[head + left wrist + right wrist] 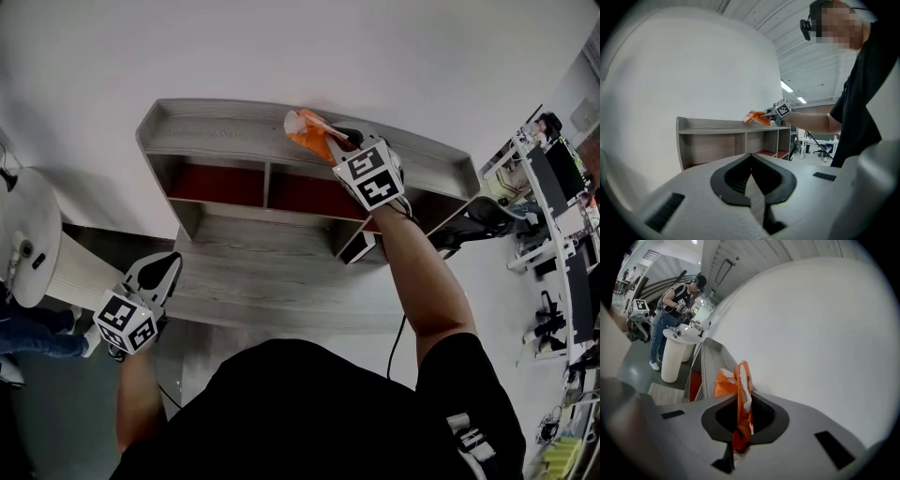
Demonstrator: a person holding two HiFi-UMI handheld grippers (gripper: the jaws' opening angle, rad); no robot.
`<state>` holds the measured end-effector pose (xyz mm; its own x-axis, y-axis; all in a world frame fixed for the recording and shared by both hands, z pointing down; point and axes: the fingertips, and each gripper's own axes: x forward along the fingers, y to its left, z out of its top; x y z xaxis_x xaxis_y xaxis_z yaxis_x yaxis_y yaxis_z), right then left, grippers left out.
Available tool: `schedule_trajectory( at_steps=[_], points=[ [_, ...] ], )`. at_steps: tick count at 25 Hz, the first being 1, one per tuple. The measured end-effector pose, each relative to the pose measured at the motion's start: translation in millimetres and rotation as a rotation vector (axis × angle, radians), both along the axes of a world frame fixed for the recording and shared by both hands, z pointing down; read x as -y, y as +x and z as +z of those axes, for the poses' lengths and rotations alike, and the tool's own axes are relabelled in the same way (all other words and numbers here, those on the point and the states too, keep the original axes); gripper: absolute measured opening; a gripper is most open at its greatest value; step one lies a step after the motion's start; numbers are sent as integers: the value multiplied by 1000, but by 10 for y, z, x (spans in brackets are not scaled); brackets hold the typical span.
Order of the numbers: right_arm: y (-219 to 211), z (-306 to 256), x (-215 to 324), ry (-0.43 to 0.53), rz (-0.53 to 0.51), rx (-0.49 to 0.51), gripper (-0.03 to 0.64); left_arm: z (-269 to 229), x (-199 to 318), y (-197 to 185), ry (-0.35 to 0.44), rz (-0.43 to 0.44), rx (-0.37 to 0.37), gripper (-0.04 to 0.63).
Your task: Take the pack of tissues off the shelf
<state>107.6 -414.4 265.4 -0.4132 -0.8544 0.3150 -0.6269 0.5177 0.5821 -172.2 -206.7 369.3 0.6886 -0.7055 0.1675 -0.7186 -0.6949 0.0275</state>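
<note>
The orange and white pack of tissues [309, 133] is over the top board of the grey wooden shelf [225, 131], near the wall. My right gripper [339, 148] is shut on the pack's near end. In the right gripper view the pack [737, 383] stands on edge between the pads and sticks out ahead of my right gripper [739, 430]. In the left gripper view the pack [757, 117] is level with the shelf top [712, 124], tilted; whether it touches the board I cannot tell. My left gripper [161, 270] hangs low at the left, shut and empty [751, 158].
A round white stand [23, 234] is at the left of the shelf, and a person [677, 301] works at it. Desks with gear [553, 216] stand at the right. The shelf has red-floored compartments [216, 185] under its top. A white wall backs the shelf.
</note>
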Motion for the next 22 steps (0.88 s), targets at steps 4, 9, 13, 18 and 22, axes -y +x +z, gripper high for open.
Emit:
schedule_trajectory(
  at_steps=[4, 9, 13, 18, 22],
  points=[
    [12, -14, -129, 4, 0, 8, 17, 23, -21, -21, -5, 10, -2, 17],
    [30, -38, -392, -8, 19, 23, 17, 14, -42, 23, 0, 44, -5, 17],
    [52, 8, -630, -11, 23, 26, 16, 25, -35, 117, 1, 81, -5, 17],
    [151, 104, -942, -24, 45, 32, 17, 31, -3, 315, 1, 142, -8, 17],
    [298, 183, -1157, -34, 81, 64, 15, 48, 22, 508, -4, 191, -9, 17]
  ],
)
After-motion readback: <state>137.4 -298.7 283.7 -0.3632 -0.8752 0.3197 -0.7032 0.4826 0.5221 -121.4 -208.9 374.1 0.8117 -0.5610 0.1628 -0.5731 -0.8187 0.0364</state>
